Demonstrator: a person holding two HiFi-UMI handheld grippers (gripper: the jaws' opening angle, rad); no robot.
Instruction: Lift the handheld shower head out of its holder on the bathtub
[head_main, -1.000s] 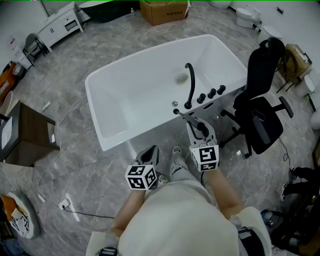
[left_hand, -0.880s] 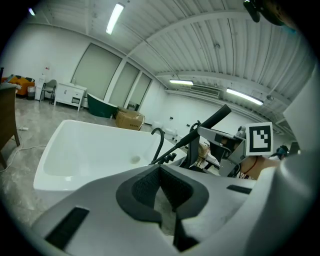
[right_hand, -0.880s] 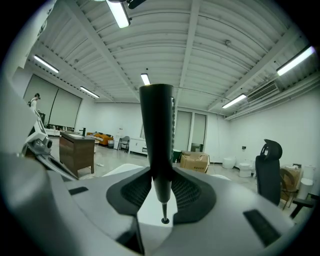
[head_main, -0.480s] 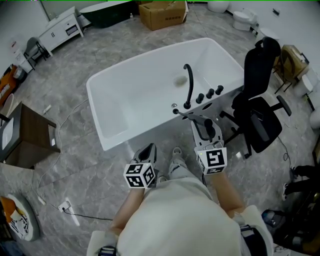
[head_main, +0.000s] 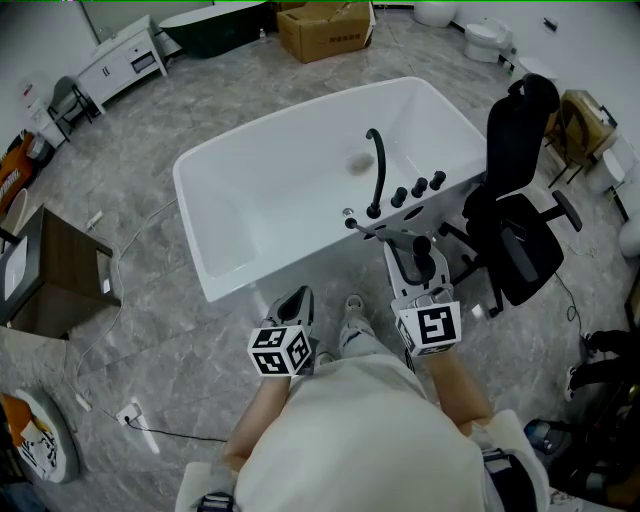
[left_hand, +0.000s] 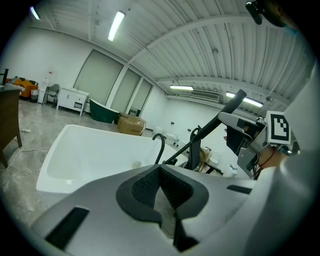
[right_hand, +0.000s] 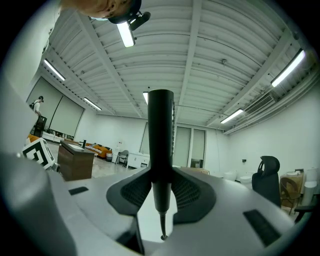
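Now: right gripper (head_main: 408, 255) fingers clamped on the black shower head (right_hand: 161, 120), held just outside the bathtub (head_main: 190, 170) rim near the faucet (head_main: 379, 165). Left gripper (head_main: 298, 298) fingers together, empty, low beside the tub.

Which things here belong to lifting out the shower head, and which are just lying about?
Job: black handheld shower head between the right gripper's fingers; white bathtub; black curved faucet.
Lying about: black office chair; brown cardboard box; dark wooden desk; white cabinet; left gripper, idle.
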